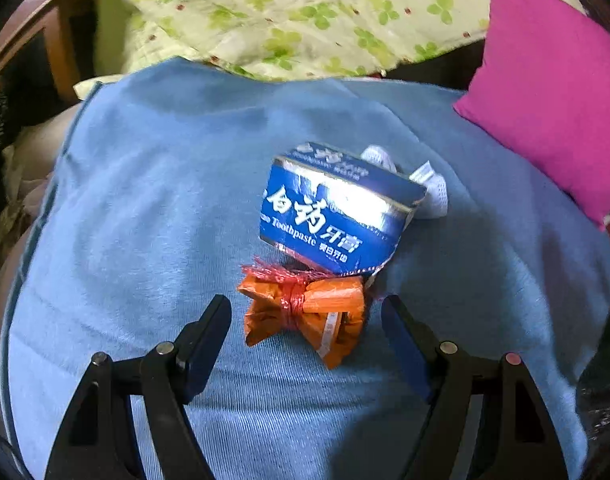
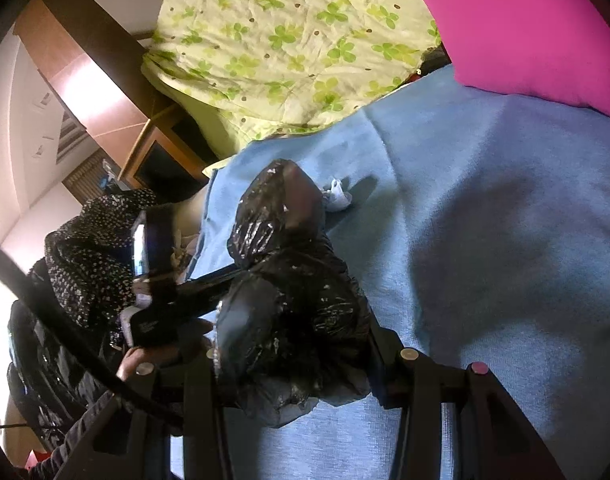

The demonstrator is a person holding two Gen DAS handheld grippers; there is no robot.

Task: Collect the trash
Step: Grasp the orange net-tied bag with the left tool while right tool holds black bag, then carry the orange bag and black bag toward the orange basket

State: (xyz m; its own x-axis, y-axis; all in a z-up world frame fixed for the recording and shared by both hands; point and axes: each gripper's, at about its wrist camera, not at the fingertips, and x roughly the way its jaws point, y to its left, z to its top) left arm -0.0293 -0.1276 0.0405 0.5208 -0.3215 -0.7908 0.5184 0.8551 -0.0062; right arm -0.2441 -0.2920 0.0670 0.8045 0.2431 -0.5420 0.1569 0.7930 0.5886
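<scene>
An orange wrapper (image 1: 305, 314) tied with red net lies on the blue blanket (image 1: 145, 200). A torn blue toothpaste box (image 1: 333, 212) lies just beyond it, with a white mesh scrap (image 1: 431, 190) behind. My left gripper (image 1: 307, 308) is open, its fingers on either side of the orange wrapper. My right gripper (image 2: 293, 344) is shut on a black trash bag (image 2: 289, 276) held above the blanket (image 2: 485, 240). A white scrap (image 2: 337, 194) shows past the bag.
A magenta pillow (image 1: 545, 100) lies at the right, also in the right wrist view (image 2: 525, 20). A green floral quilt (image 1: 305, 12) lies behind the blanket. Wooden furniture (image 2: 85, 80) stands at the left. The person's dotted dark sleeve (image 2: 93, 252) is beside the bag.
</scene>
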